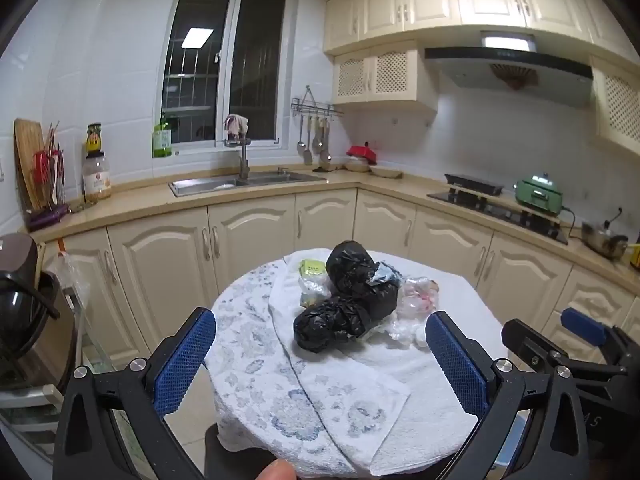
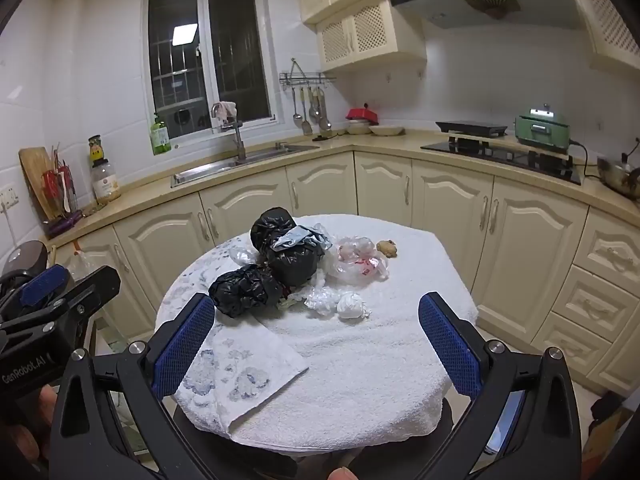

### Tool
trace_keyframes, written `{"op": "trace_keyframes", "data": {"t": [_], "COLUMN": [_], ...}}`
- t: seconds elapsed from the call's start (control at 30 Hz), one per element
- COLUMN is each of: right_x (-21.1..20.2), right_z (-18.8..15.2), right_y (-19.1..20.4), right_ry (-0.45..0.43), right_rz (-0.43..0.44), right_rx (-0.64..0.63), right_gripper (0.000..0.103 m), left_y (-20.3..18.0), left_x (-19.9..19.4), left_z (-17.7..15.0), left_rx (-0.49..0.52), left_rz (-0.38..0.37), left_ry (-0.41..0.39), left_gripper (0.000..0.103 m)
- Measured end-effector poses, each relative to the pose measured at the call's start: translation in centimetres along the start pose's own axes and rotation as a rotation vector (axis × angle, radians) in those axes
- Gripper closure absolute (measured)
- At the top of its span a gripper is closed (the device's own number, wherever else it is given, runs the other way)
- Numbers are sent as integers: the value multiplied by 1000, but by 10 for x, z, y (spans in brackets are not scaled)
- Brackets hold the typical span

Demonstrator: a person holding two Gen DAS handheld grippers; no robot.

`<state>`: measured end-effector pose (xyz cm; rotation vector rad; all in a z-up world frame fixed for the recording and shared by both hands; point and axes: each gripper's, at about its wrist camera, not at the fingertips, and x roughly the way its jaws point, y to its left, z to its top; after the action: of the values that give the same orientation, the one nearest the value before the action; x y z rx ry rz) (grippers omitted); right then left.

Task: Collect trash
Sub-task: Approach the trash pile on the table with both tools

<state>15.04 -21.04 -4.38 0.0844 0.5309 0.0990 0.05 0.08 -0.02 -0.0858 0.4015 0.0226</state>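
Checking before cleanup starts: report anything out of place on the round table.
Crumpled black plastic bags, clear plastic wrappers and a small brown food scrap lie strewn on the white towel-covered round table. A blue-patterned cloth lies askew, drooping over its near edge.

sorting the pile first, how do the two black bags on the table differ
The nearer black bag is smaller and lies low on the towel; the farther black bag is bigger and stands taller. The farther black bag has a grey wrapper draped over it; the nearer black bag has nothing on top. The two touch. Both are crumpled, glossy black plastic, bundled shut.
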Motion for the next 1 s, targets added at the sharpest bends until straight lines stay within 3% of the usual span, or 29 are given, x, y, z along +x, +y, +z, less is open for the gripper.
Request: {"op": "trace_keyframes", "data": {"t": [0.2,0.47,1.0], "right_x": [-2,-9,-7], "right_z": [2,8,18], "right_y": [-3,-12,5], "right_ry": [-2,-13,-23], "right_rz": [17,-10,-22], "right_rx": [14,-3,-52], "right_gripper": [0,0,0], "left_y": [12,-6,1], "left_x": [5,-3,-3], "left_z": [1,0,-2], "left_rx": [-12,36,29], "left_rz": [-23,8,11], "left_ry": [9,-11,-26], "left_gripper": [1,1,1]}}
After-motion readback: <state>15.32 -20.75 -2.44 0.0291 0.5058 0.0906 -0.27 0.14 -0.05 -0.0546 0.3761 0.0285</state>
